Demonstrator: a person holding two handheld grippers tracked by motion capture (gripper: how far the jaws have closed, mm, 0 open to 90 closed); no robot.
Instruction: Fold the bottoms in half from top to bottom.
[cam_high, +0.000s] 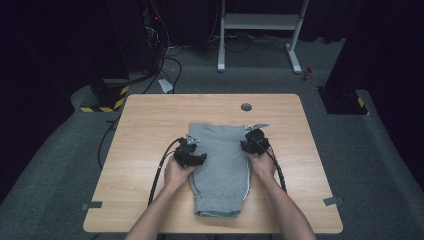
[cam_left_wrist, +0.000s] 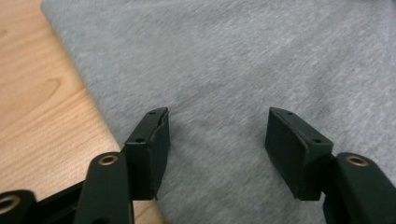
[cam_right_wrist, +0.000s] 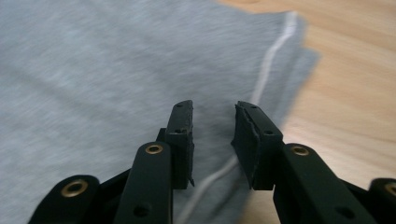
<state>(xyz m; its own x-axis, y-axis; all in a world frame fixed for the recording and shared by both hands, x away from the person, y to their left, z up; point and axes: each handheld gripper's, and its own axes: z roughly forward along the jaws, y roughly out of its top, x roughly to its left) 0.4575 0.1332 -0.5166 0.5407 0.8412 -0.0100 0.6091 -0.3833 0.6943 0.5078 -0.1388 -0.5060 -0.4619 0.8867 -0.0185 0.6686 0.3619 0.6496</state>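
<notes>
Our left gripper (cam_high: 190, 150) and right gripper (cam_high: 255, 140) flank the folded grey sweatpants (cam_high: 220, 167), both jaws apart, gripping nothing.

The sweatpants lie mid-table (cam_high: 150, 125); we hover at nine o'clock with a wide gap and at three o'clock, over the white stripe (cam_right_wrist: 268, 65), with a narrower one, probably to take both edges.

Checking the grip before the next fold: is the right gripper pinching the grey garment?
Apart. In the right gripper view, the right gripper has a gap between its jaws, with the grey garment lying flat beyond, unpinched.
</notes>
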